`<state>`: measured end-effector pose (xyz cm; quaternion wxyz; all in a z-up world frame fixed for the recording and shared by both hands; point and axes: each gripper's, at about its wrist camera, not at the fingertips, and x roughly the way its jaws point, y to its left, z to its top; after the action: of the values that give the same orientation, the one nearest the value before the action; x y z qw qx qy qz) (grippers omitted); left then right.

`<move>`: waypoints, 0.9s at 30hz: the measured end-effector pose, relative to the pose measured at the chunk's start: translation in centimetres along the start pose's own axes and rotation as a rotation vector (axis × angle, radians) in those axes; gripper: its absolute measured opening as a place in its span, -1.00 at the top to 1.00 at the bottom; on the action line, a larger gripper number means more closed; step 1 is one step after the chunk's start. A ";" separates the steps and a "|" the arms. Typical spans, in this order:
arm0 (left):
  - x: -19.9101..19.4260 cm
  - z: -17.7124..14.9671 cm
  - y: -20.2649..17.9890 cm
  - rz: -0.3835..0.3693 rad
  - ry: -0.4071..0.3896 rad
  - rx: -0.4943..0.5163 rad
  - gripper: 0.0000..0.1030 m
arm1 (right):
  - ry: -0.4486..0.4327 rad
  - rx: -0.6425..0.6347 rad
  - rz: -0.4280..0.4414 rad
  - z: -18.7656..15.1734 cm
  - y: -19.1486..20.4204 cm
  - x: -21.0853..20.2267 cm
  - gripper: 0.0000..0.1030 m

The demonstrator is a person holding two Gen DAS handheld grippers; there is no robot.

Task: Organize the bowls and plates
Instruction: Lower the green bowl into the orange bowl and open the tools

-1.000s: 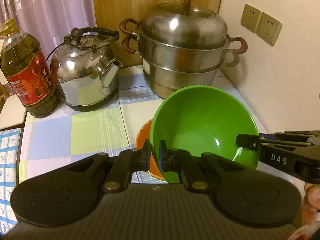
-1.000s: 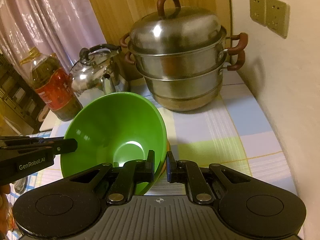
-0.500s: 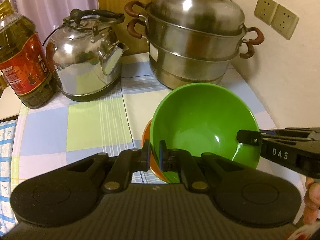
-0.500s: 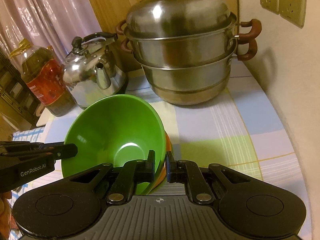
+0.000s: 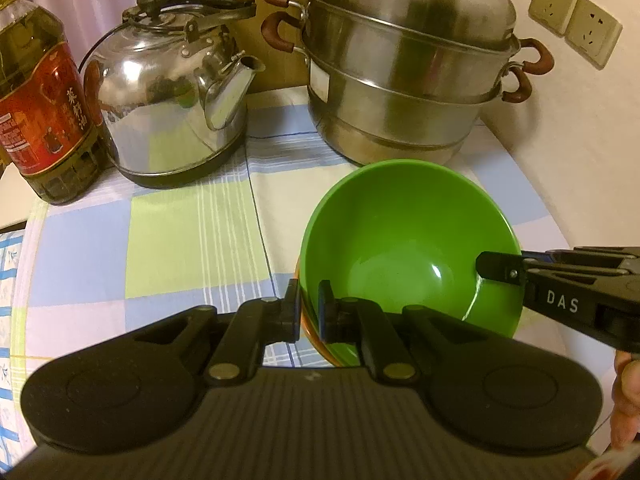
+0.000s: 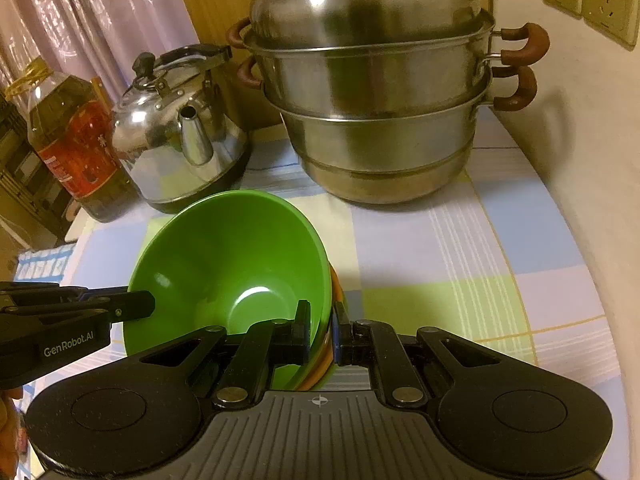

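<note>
A green bowl is nested in an orange bowl, of which only a rim sliver shows. My left gripper is shut on the stacked rims at their left side. My right gripper is shut on the opposite rims of the green bowl and the orange bowl. Both bowls are held above the checked tablecloth, tilted slightly. The right gripper's finger shows in the left wrist view; the left gripper's finger shows in the right wrist view.
A steel two-tier steamer pot stands at the back right near the wall. A steel kettle stands at the back middle. An oil bottle stands at the back left. Wall sockets are on the right wall.
Both grippers have carried the stacked bowls forward toward the pot and kettle and lower toward the table. The grips have not changed.
</note>
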<state>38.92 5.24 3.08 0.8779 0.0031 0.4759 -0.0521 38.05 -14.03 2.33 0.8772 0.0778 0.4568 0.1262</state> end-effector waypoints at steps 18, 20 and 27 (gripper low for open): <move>1.6 -0.4 0.4 0.001 0.011 -0.009 0.86 | 0.014 -0.016 -0.012 -0.5 0.1 1.9 0.80; 1.8 -0.4 0.5 0.001 0.014 -0.019 0.80 | 0.011 -0.020 -0.015 -0.5 0.0 2.1 0.79; 1.0 -0.4 0.3 -0.016 -0.032 -0.041 0.63 | -0.044 -0.028 0.011 -0.6 0.1 1.1 0.26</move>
<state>39.12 5.48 1.99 0.8848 -0.0193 0.4629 -0.0495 38.16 -13.63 1.11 0.8872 0.0707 0.4353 0.1354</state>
